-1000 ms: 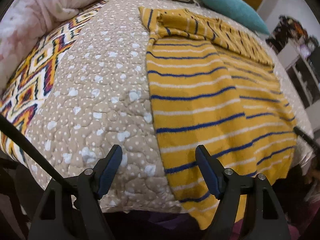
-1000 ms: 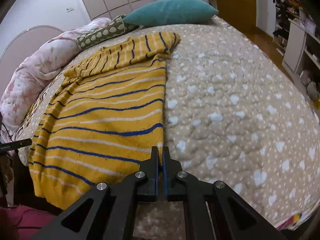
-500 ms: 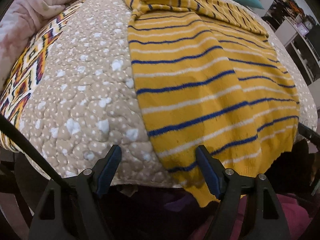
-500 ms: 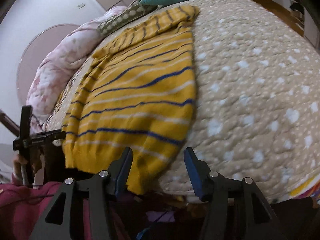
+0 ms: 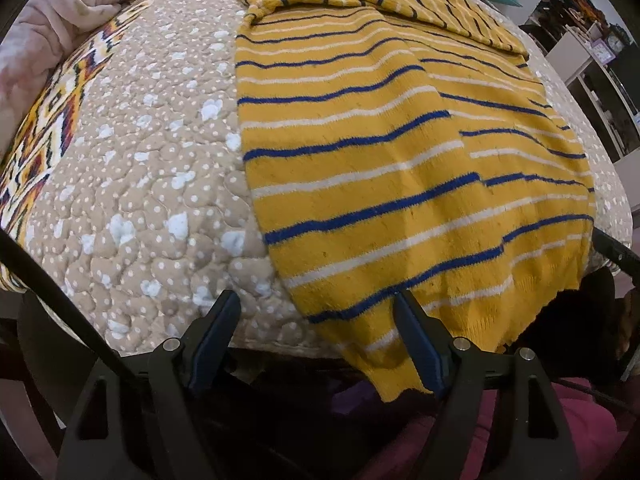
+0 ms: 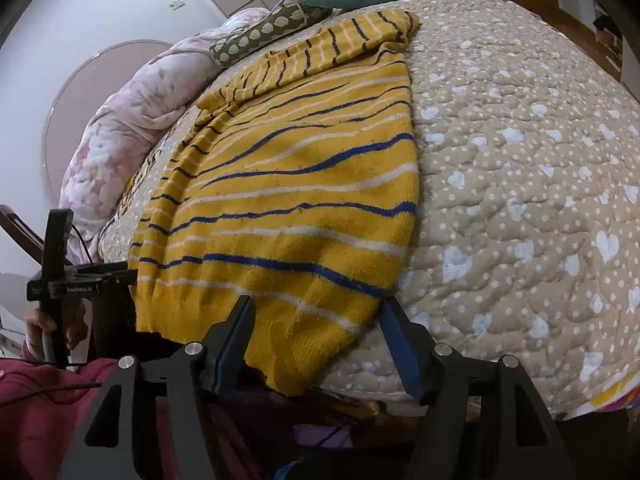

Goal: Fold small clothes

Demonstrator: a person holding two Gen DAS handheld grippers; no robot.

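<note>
Striped yellow sweater (image 5: 400,168) flat on quilted bed (image 5: 152,184), left tool (image 5: 316,336) spread, right tool (image 6: 316,340) just spreading, both empty.

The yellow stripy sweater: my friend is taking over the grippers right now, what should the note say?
Left gripper: open, empty, over the near bed edge.
Right gripper: jaws just opened, nothing pinched; the hem corner lies between them.
Sweater: flat on the dotted quilt, sides and sleeves already folded in, hem hanging over the near edge.
Left to do: probably fold the hem up toward the collar.
</note>
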